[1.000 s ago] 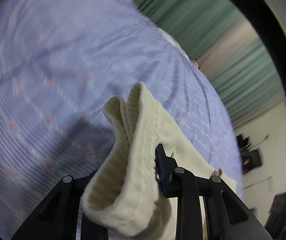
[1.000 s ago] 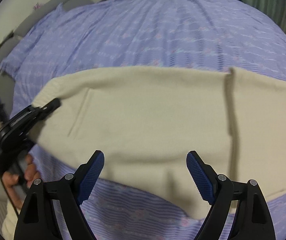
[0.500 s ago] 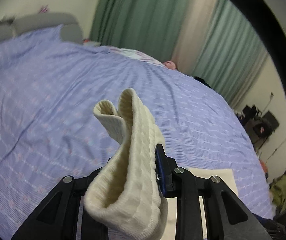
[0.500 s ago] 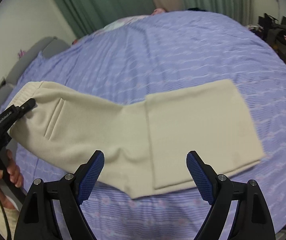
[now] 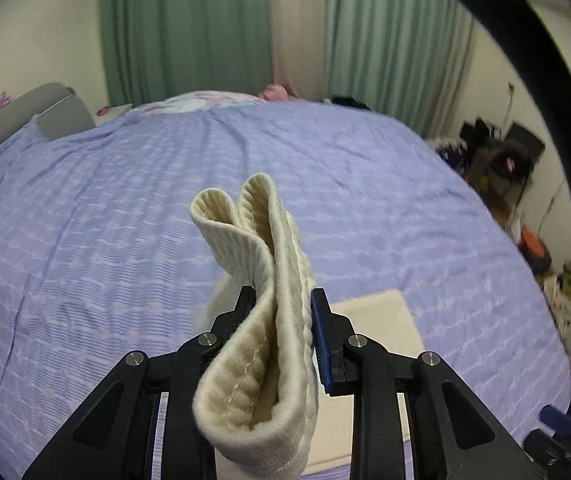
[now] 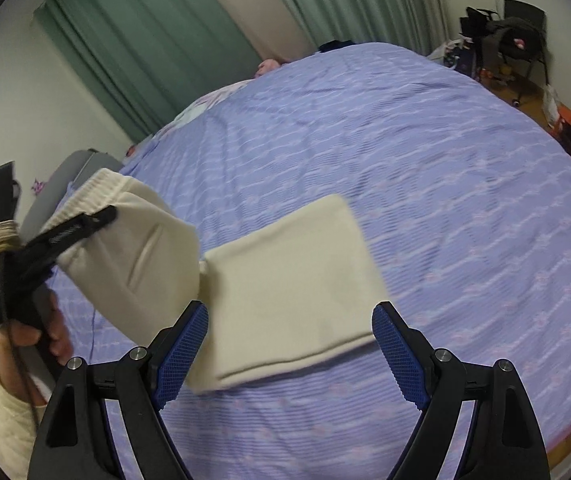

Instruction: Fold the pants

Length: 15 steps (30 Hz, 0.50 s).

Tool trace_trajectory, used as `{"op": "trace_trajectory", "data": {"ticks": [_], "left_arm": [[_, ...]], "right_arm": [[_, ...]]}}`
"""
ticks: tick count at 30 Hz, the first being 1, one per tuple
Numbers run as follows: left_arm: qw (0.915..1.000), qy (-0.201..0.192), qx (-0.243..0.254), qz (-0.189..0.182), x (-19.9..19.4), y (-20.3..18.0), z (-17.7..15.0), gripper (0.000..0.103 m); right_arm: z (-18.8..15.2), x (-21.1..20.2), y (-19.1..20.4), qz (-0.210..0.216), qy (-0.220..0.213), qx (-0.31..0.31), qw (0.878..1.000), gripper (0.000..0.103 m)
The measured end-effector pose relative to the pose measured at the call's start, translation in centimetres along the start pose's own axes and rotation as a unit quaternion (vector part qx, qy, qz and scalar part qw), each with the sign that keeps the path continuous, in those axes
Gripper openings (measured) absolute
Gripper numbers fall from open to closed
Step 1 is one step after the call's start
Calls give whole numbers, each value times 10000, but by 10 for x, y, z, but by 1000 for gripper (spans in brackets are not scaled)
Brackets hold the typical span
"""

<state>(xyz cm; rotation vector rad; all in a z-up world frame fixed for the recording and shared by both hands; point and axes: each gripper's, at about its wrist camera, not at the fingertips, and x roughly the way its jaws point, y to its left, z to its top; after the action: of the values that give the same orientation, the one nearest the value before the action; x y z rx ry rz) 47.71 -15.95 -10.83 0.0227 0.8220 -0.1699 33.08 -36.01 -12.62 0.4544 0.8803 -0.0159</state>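
The left gripper (image 5: 281, 328) clamps the waistband of the pants (image 6: 285, 280), lifted at the bed's (image 6: 405, 160) near left; their folded legs lie flat mid-bed. The right gripper (image 6: 289, 348) hangs open, empty. Best to carry the waistband across evenly onto the legs. One pants, two grippers.

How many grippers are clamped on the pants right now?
1. The left gripper is shut on the waistband of the cream pants, lifting that end off the bed; the right gripper is open, holding nothing.
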Motion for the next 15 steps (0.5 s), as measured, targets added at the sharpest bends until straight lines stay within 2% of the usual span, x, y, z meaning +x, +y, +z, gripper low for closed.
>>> {"op": "trace_trajectory", "data": {"ticks": [4, 7, 8, 9, 11, 13, 15], "left_arm": [[9985, 507, 215, 75, 44, -58, -14, 29], [9943, 979, 59, -419, 69, -95, -24, 29], [9930, 1002, 40, -619, 71, -105, -26, 34], [9929, 962, 41, -697, 69, -116, -27, 51], [9951, 805, 15, -569, 60, -127, -26, 74], [9962, 648, -70, -581, 48, -123, -26, 73], [9971, 652, -118, -368, 42, -109, -30, 73]], "right_arm": [[9, -8, -45, -71, 50, 116, 9999, 86], [17, -7, -77, -150, 139, 200, 9996, 86], [19, -5, -88, -182, 189, 225, 9994, 86], [22, -3, -96, -201, 237, 244, 9992, 86], [26, 4, -112, -174, 382, 276, 9987, 86], [29, 11, -121, -138, 479, 246, 9985, 86], [32, 19, -125, -60, 563, 145, 9983, 86]]}}
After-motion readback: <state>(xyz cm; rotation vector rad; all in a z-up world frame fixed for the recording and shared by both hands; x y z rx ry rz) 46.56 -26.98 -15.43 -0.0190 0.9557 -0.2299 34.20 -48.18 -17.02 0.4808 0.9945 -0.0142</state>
